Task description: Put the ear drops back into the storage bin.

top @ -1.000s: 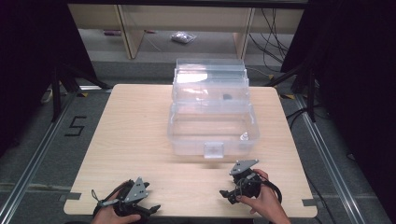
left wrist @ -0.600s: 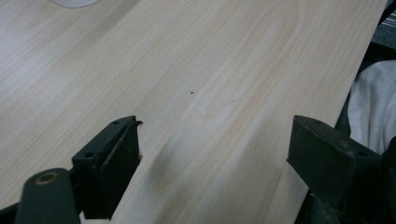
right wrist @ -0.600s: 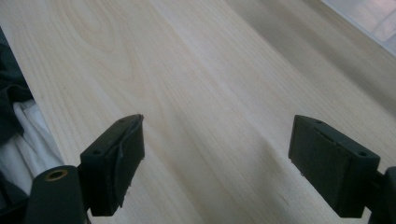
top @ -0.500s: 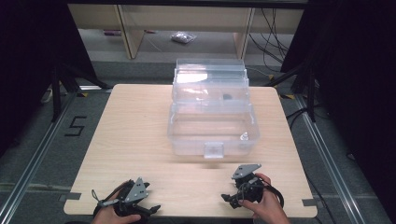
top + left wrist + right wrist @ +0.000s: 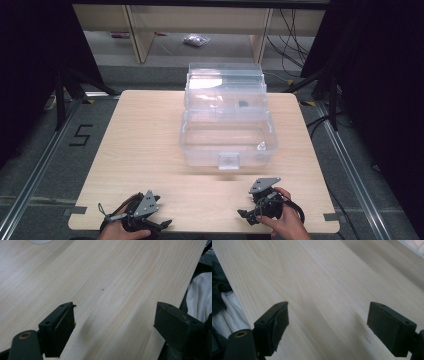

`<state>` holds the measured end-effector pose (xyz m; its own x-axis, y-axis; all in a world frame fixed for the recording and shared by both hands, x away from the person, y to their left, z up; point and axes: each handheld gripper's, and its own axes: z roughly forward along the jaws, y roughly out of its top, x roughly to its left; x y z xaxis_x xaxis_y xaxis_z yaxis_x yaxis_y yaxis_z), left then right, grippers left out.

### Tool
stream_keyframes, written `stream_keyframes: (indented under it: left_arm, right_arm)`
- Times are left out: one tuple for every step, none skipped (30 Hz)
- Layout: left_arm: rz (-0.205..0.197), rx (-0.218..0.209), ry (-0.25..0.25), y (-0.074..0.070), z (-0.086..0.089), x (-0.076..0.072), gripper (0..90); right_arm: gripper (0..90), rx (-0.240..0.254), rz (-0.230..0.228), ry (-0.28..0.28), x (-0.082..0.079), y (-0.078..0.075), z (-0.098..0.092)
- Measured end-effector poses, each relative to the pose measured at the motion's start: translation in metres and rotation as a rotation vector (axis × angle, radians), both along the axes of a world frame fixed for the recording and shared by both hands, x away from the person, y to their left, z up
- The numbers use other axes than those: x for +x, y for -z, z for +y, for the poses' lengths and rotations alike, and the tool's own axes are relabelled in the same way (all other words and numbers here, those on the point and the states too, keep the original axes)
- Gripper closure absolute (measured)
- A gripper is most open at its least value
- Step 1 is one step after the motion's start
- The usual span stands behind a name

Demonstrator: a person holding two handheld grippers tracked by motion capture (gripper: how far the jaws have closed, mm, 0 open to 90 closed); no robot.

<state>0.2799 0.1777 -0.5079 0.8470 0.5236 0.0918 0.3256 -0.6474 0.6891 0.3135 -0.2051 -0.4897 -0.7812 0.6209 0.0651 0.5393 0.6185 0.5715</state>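
Along the table's (image 5: 150, 130) near edge, the left gripper (image 5: 161, 223) at seven o'clock and the right gripper (image 5: 243, 214) at five are resting with jaws spread, grasping nothing. Bare wood is lying between them and the clear box (image 5: 227, 137) at twelve.

I see the clear plastic box (image 5: 227, 142) mid-table, lid raised upright behind, front latch facing me.
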Motion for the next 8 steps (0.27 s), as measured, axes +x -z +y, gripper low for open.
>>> stream_keyframes:
  left_arm:
    - [0.001,0.0,0.0,0.0,0.0,0.0,16.4]
    - [0.0,-0.001,-0.001,0.0,0.0,0.0,16.4]
    - [0.0,-0.001,-0.001,0.0001,0.0,0.0,16.4]
    - [0.0,-0.002,-0.001,0.0001,0.0001,0.0,16.4]
    - [0.0,0.0,0.0,0.0,0.0001,0.0001,16.4]
    - [0.0,0.0,0.0,0.0,0.0001,0.0001,16.4]
    - [-0.001,0.0,-0.001,-0.0001,0.0001,0.0,16.4]
    - [-0.003,-0.008,-0.003,0.0,-0.0001,-0.0007,16.4]
  right_arm:
    - [18.4,-0.001,-0.012,-0.009,0.0008,0.0012,-0.0004]
    - [18.3,-0.002,-0.007,-0.01,0.0008,0.0014,-0.0003]
    - [18.2,-0.01,0.003,-0.017,0.0013,0.001,-0.0008]
    - [18.2,-0.017,-0.003,-0.016,0.0019,0.0016,-0.0007]
    - [18.2,-0.014,0.008,-0.008,0.0008,0.0014,-0.0002]
    - [18.2,-0.003,0.019,-0.019,0.0006,0.0002,-0.0011]
    - [18.1,-0.002,0.019,-0.017,0.0006,-0.0001,-0.0011]
    - [18.1,0.003,0.036,0.001,-0.0004,-0.0015,-0.0002]
